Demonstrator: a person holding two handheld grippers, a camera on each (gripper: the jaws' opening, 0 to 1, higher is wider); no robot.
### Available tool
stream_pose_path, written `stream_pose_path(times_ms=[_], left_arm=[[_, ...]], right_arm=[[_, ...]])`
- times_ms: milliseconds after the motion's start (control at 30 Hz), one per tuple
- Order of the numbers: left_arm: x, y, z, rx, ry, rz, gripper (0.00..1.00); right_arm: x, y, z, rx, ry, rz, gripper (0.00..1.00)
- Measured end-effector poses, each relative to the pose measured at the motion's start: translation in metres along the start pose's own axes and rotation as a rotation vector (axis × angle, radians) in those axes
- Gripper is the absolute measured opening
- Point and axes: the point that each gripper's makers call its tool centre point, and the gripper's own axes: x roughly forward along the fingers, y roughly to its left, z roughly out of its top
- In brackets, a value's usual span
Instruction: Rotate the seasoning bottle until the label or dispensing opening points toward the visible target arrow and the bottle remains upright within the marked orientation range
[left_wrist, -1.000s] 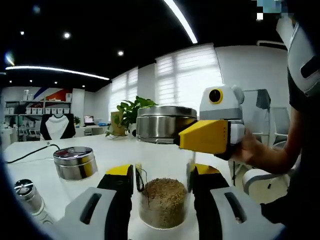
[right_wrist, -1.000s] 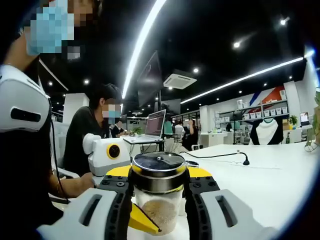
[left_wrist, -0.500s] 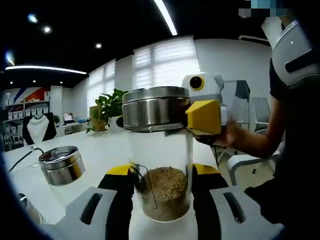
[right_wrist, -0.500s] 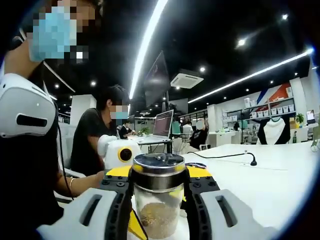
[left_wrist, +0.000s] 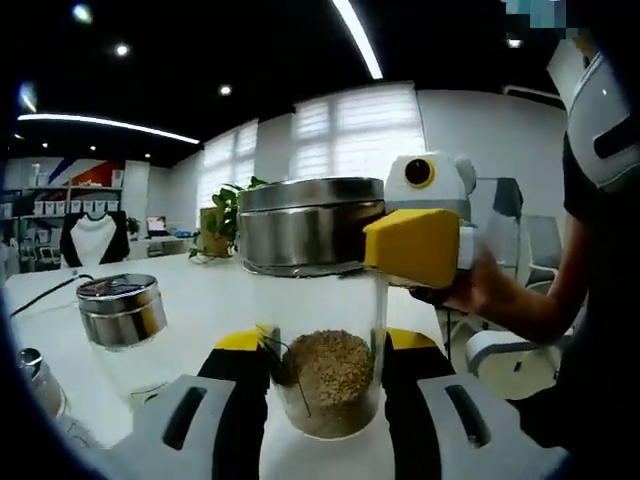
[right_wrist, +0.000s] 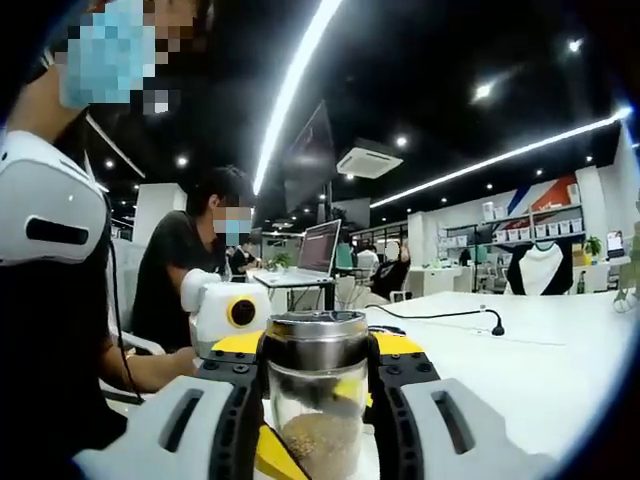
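Observation:
The seasoning bottle is a clear glass jar with brown grains at its bottom and a wide steel lid. It stands upright between the jaws of my left gripper, which is shut on the glass body low down. The right gripper comes in from the right, its yellow jaw pressed on the lid's side. In the right gripper view the same bottle sits between my right gripper, shut on the lid. The left gripper shows low behind the glass. I see no label or arrow.
A second steel-lidded jar stands on the white table to the left, with a small shaker nearer the edge. A plant is at the back. A laptop, a black cable and a seated person lie beyond.
Both views have shifted with the hands. In the right gripper view the lid's top face no longer shows; the lid is seen side-on. Both grippers kept their hold on the bottle.

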Motion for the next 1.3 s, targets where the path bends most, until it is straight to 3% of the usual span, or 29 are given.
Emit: stream_pose_path(times_ms=[300,500,800,933,1033,1300], left_arm=[[0.003,0.014,-0.010,-0.054,0.007,0.134,0.46],[0.003,0.020,-0.014,-0.037,0.023,0.233,0.46],[0.005,0.022,-0.023,-0.037,0.047,0.278,0.46],[0.006,0.022,-0.026,-0.042,0.047,0.295,0.46],[0.005,0.024,-0.027,-0.028,0.068,0.341,0.46],[0.001,0.030,-0.026,-0.011,0.068,0.393,0.45]], right_arm=[[0.001,-0.012,-0.011,-0.006,0.032,-0.175,0.36],[0.000,-0.013,-0.014,-0.012,0.039,-0.246,0.36],[-0.001,-0.016,-0.028,-0.045,0.086,-0.352,0.38],[-0.001,-0.017,-0.029,-0.047,0.075,-0.402,0.39],[0.001,-0.020,-0.033,-0.074,0.100,-0.445,0.40],[0.007,-0.024,-0.037,-0.106,0.119,-0.480,0.44]])
